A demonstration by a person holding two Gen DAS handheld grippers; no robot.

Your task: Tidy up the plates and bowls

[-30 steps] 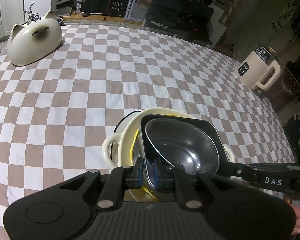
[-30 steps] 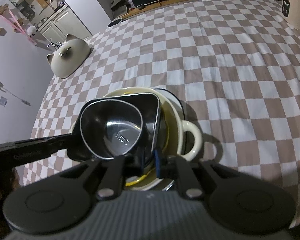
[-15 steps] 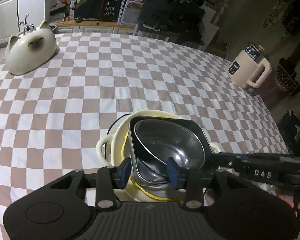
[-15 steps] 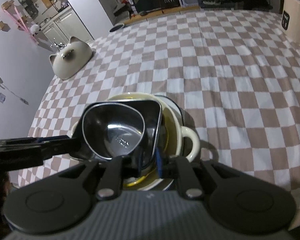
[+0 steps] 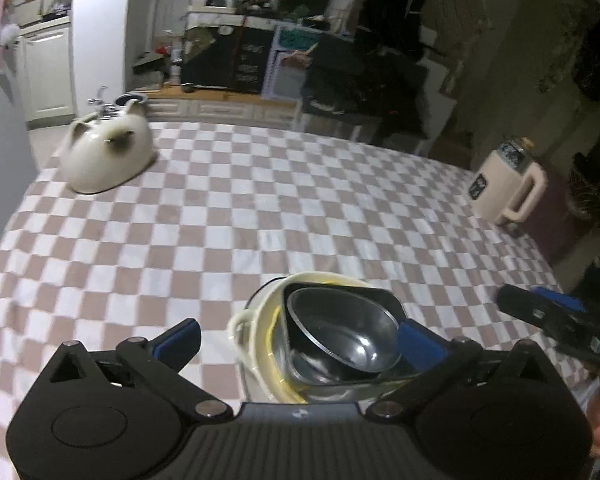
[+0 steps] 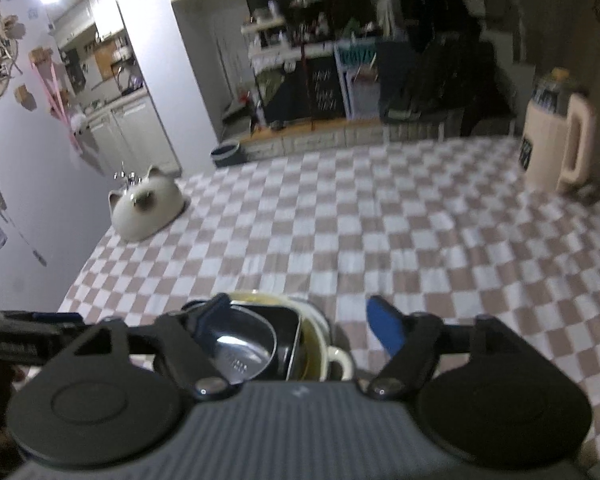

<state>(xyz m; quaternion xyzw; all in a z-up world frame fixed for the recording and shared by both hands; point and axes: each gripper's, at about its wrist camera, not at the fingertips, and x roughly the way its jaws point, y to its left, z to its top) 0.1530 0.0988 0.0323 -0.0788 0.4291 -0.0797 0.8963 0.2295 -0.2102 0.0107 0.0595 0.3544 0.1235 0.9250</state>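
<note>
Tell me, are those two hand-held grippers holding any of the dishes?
No. Both the left hand-held gripper and right hand-held gripper have just opened, releasing the stacked bowls.

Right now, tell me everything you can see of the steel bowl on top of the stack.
The steel bowl is shiny metal, teardrop-shaped, with a thin bright rim and faint stamped marks on its floor. It sits upright, slightly tilted, nested in a black square dish, which rests in a cream handled pot on the checked cloth. It looks empty. Neither the left gripper nor the right gripper touches it: both sets of jaws have just been opening and now stand clear of the bowl.
</note>
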